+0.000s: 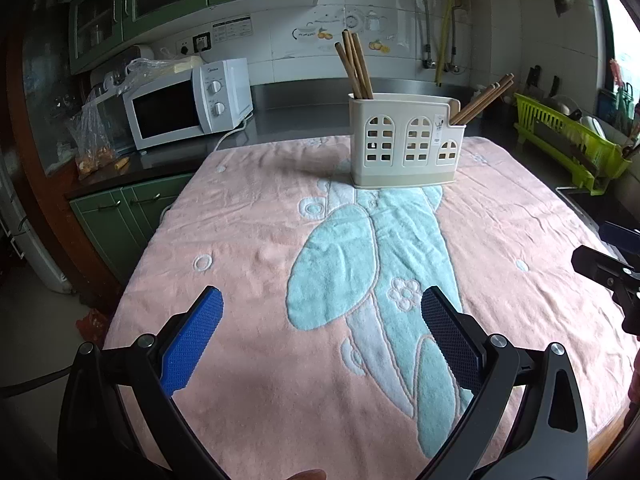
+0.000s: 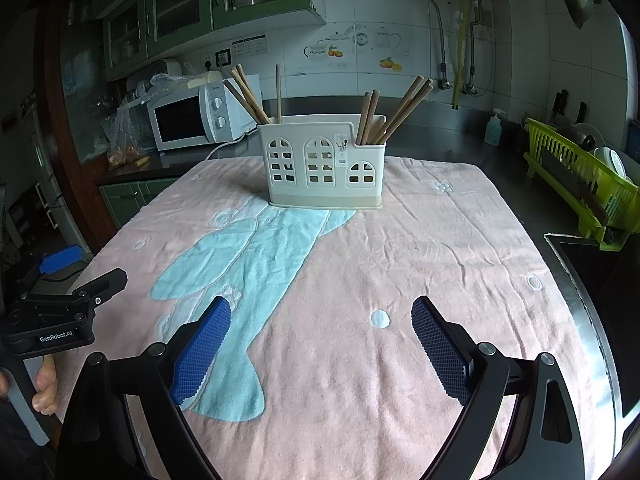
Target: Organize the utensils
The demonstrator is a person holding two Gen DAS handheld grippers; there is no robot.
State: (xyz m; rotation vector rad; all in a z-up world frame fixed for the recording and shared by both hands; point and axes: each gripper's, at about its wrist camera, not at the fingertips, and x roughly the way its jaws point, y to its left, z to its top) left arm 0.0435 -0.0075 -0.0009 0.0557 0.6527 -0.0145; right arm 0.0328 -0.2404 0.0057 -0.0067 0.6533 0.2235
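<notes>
Right wrist view: the utensil holder [image 2: 323, 164] stands upright at upper centre on the pink towel [image 2: 420, 260], with chopsticks [image 2: 394, 110] leaning outward in its end compartments. Both the right gripper [image 2: 320, 344] and left gripper [image 1: 322, 334] are spread wide and empty, well apart from it. Risk: pulling a slanted stick sideways may tip the light holder, and the wrinkled towel gives an unstable base.

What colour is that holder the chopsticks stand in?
The plastic chopstick holder with arched window cut-outs is cream, with a darker beige base; clearest in the right wrist view.
</notes>
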